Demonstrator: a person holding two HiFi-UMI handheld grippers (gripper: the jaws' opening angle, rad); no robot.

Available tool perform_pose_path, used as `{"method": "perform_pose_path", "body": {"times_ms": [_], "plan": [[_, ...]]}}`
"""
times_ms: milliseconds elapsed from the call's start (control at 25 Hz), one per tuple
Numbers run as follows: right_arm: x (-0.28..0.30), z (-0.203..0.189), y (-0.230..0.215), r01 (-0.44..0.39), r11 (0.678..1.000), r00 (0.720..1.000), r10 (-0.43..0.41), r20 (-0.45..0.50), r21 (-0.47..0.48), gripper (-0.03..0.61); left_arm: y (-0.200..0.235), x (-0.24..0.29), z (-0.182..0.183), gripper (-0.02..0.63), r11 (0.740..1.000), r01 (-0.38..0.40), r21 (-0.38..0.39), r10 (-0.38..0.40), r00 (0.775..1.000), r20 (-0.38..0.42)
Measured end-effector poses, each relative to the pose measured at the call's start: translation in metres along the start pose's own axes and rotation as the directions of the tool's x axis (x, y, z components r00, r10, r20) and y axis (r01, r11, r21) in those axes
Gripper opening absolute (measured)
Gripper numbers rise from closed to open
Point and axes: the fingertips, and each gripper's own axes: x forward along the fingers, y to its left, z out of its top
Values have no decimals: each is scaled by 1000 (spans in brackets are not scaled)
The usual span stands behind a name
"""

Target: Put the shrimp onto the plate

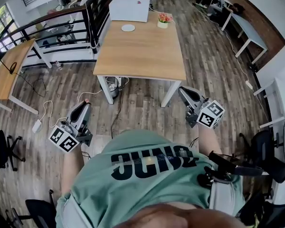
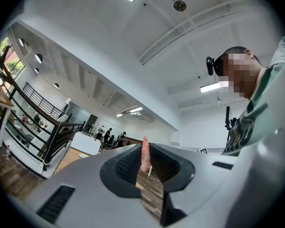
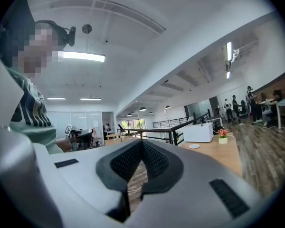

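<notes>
left claw: the left claw is closed narrow on the shrimp. Its pink body is pinched upright between the pads and its tip pokes out past them.
right claw: the right claw has its jaws together at the tips with nothing between them. It's held out level beside the person's hip.
shrimp: in the left claw, in the air over the wood floor, well short of the bench's near edge. A pink tip shows at the claw's end in the head view.
plate: the small white plate sits on the bench by the far edge, left of centre, just in front of a white box. It looks bare.
other: a flower pot stands near the far right corner, apart from the plate.
done: the pickup looks complete and the grip looks secure.
left: carry to the bench, reach across to the far edge, set the shrimp on the plate, let go.
progress: I'd put it around the midpoint. Placement hasn't started.
risk: it's a long reach over the bench. The box sits close behind the plate, so overshoot room is tight.
</notes>
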Motion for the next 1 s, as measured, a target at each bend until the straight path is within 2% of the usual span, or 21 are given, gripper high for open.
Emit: {"method": "perform_pose_path", "body": {"times_ms": [240, 520, 720, 1000], "plan": [[-16, -14, -27, 36, 999, 999, -36, 10, 35, 6, -3, 35, -9, 60, 999, 35, 3, -35, 999, -32], [-6, -18, -41, 120, 992, 993, -120, -2, 30, 6, 31, 60, -15, 60, 993, 109, -36, -111, 993, -39], [41, -10, -39, 182, 983, 983, -182, 7, -6, 6, 93, 68, -2, 60, 981, 172, -87, -173, 985, -10], [138, 12, -19, 232, 972, 973, -231, 27, -43, 6, 195, 70, 47, 60, 969, 238, -73, -239, 971, 0]]}}
